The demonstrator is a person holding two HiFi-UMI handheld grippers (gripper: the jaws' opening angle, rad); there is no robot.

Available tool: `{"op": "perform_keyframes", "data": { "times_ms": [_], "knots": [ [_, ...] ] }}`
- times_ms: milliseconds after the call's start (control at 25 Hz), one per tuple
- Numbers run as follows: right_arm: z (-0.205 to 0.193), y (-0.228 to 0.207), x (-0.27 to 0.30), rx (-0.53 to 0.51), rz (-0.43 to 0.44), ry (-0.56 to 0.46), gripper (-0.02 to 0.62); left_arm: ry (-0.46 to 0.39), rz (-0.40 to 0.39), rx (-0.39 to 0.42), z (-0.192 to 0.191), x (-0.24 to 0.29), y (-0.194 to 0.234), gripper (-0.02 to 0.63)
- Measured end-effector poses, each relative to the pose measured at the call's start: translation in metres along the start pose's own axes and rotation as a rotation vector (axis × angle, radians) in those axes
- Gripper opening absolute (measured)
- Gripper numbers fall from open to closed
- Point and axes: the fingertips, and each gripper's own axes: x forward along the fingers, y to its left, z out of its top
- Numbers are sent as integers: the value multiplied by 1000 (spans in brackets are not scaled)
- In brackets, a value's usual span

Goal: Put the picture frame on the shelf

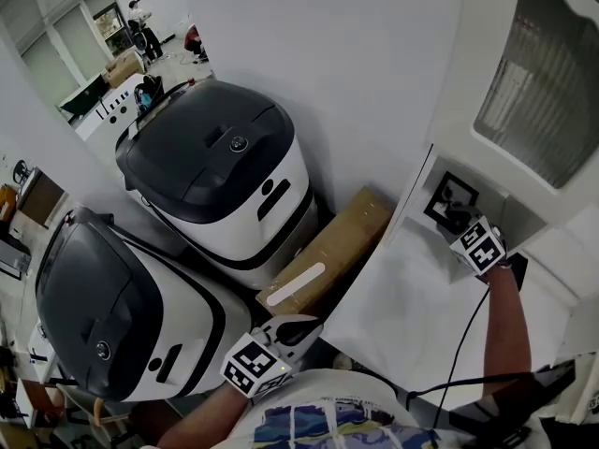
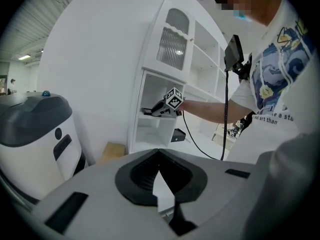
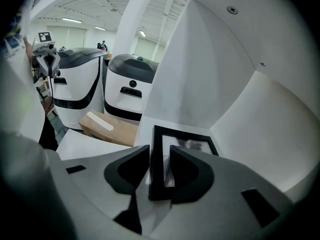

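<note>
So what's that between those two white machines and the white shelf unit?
A brown cardboard box with a white strip on top lies between the machines and the shelf unit, seen clearest in the head view.

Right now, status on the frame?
Left tool shut, empty. Right tool open, picture frame edge between jaws. Frame in shelf cubby. Nothing blocking.

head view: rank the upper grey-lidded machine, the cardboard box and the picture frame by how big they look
1. upper grey-lidded machine, by far the largest
2. cardboard box, partly tucked behind the white cabinet
3. picture frame, clearly the smallest, even allowing for its covered corner
</note>
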Motion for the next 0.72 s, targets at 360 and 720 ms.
{"op": "perform_keyframes", "data": {
  "times_ms": [360, 720],
  "knots": [
    [12, -1, -19, 19, -61, -44, 166, -12, -2, 3, -6, -16, 0, 12],
    [35, 28, -67, 60, -199, -135, 67, -29, -51, 34, -13, -35, -14, 12]
  ]
}}
